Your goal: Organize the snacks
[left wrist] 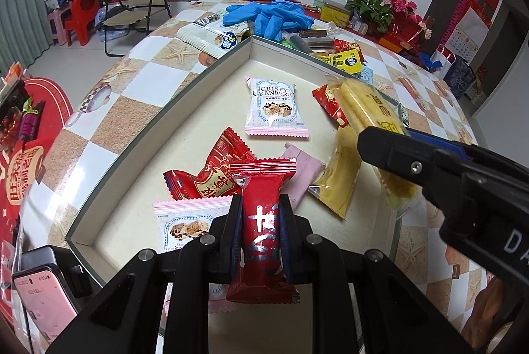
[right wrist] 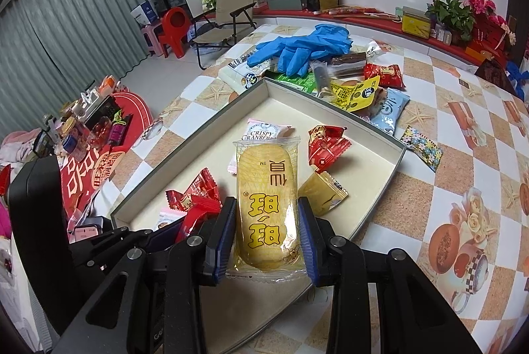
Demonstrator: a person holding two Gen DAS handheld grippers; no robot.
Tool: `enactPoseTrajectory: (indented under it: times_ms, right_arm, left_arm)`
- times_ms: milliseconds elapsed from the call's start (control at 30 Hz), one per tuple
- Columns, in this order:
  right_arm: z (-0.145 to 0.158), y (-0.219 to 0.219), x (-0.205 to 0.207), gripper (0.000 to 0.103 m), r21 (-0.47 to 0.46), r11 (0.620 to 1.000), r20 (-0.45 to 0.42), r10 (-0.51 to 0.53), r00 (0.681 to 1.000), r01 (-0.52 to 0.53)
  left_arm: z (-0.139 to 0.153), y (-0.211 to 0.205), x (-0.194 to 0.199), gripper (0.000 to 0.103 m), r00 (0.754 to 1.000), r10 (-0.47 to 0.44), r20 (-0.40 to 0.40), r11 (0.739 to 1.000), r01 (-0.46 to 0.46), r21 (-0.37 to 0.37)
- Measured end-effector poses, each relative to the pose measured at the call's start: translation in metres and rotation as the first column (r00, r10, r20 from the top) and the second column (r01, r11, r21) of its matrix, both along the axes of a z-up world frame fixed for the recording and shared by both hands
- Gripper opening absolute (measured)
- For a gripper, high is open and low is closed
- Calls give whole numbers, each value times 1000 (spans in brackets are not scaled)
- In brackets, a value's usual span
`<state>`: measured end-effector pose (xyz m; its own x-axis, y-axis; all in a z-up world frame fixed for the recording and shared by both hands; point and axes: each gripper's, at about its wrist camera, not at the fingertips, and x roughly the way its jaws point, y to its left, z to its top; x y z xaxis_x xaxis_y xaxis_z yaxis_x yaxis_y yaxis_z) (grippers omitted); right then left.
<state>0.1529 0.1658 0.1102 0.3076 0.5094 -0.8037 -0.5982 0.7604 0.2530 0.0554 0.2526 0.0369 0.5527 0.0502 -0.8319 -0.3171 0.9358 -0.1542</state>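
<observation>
A checkered, glossy tablecloth (right wrist: 439, 135) carries a shallow rectangular cardboard tray (right wrist: 377, 168) with low grey-edged walls, its pale floor bare toward the right wall. Inside the tray lie crinkly foil packets: a Crispy Cranberry packet (left wrist: 274, 104), red wrappers (left wrist: 211, 175) and a yellow pouch (left wrist: 340, 178). Above the tray, the right gripper (right wrist: 267, 221) pinches a clear-wrapped oval yellow cracker pack (right wrist: 264, 198), and the left gripper (left wrist: 261, 215) squeezes a slim red snack bar (left wrist: 261, 221).

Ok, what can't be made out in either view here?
- Pink-edged packet, left wrist view: lower half hidden behind the left claw and its red snack.
- Phone, left wrist view: screen text too small.
- Cranberry packet, right wrist view: mostly behind the yellow wafer.
</observation>
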Motion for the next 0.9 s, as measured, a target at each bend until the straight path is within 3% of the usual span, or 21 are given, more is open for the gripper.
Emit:
enactPoseTrajectory:
  times_ms: [533,633,667,700,733,867,900]
  right_arm:
    - [-3,12,2,37,-30,999,16,19,1000,-18]
    - [-4,14,3,38,-17,999,-8,39,999,-39]
    - [-5,15,4,47,-13,999,-18,40,999,-41]
    - [-4,14,4,64,-7,999,-17,35,999,-35]
    - [-1,12,2,69,-4,1000,3,24,1000,-24]
    - [3,7,1,70,-6,1000,13,12,1000,-12]
    - [4,5,2,70,-11,1000,11,7,1000,-7]
  left_arm:
    - [-3,3,2,23,1000,5,-10,1000,-5,3]
    - [-3,2,1,39,1000,5,-13,1000,-5,9]
    - [-2,1,0,45,1000,5,-11,1000,-4,15]
    - [-2,0,0,49,1000,4,-9,1000,-4,18]
    - [-1,0,0,51,1000,3,-7,1000,-3,16]
    - [1,-3,-5,83,1000,-10,13,1000,11,-23]
    - [3,-5,-6,84,1000,-15,19,1000,15,-21]
